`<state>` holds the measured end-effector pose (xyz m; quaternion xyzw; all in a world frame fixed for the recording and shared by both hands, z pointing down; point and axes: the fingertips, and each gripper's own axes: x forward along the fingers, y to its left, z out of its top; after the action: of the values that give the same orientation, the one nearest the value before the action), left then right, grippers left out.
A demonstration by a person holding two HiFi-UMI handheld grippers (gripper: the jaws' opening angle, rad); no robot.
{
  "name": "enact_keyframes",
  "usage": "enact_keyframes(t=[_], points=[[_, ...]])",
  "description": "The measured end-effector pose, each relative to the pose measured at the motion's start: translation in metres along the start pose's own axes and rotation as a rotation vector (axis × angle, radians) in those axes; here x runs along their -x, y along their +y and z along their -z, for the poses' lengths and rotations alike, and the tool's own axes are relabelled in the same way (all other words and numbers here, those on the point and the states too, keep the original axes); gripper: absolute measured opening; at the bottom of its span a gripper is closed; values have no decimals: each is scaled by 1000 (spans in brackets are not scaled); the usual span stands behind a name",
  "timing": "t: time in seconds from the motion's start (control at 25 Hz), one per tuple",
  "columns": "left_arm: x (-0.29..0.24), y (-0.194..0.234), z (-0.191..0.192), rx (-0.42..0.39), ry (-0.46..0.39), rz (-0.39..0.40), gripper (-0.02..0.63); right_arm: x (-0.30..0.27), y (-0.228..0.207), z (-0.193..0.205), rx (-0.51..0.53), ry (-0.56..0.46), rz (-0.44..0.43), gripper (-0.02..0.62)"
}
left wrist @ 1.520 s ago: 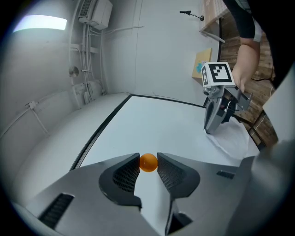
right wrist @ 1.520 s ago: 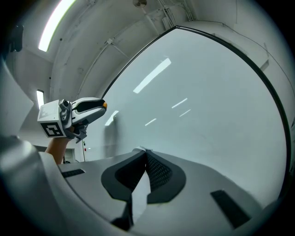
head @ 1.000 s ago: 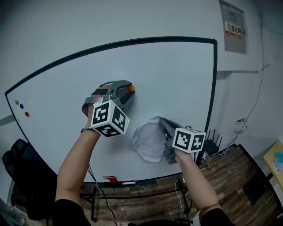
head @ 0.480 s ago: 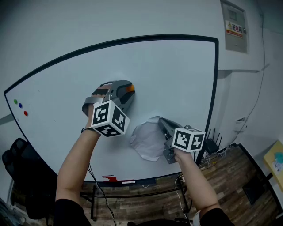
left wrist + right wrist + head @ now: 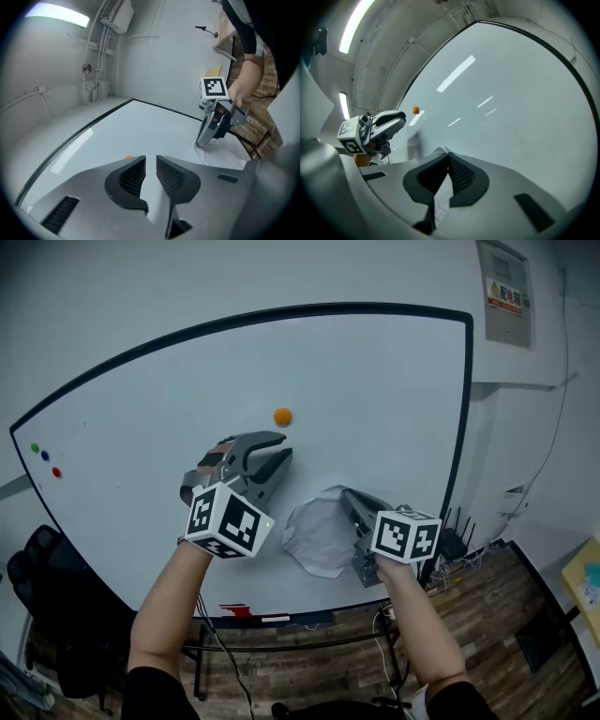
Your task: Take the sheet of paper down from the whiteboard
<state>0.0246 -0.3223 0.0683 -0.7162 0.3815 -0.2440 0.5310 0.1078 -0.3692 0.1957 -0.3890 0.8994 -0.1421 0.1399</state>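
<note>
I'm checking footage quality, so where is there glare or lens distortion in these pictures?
Head view: the lens bows the whiteboard frame into an arc. Right gripper view: ceiling lights reflect as bright streaks on it, corners black. Left gripper view: one pale reflection, same dark corners.

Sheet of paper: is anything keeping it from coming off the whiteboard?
Nothing visible does. The orange magnet sits on bare whiteboard, above and apart from the sheet of paper, which the right gripper holds. The left gripper, jaws closing and empty, is clear of it.
</note>
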Motion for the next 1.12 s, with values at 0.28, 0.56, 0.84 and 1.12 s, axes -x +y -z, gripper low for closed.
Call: enact_keyframes(t=[0.28, 0.56, 0.84, 1.12], points=[[20, -73, 40, 261, -29, 39, 12, 17, -3, 22, 10, 35, 0, 19], [45, -166, 82, 602, -32, 84, 12, 39, 1, 62, 104, 87, 17, 20], [56, -248, 106, 878, -15, 122, 11, 58, -7, 120, 189, 155, 32, 18], [71, -317, 120, 1021, 18, 153, 11, 73, -14, 193, 200, 196, -5, 18]])
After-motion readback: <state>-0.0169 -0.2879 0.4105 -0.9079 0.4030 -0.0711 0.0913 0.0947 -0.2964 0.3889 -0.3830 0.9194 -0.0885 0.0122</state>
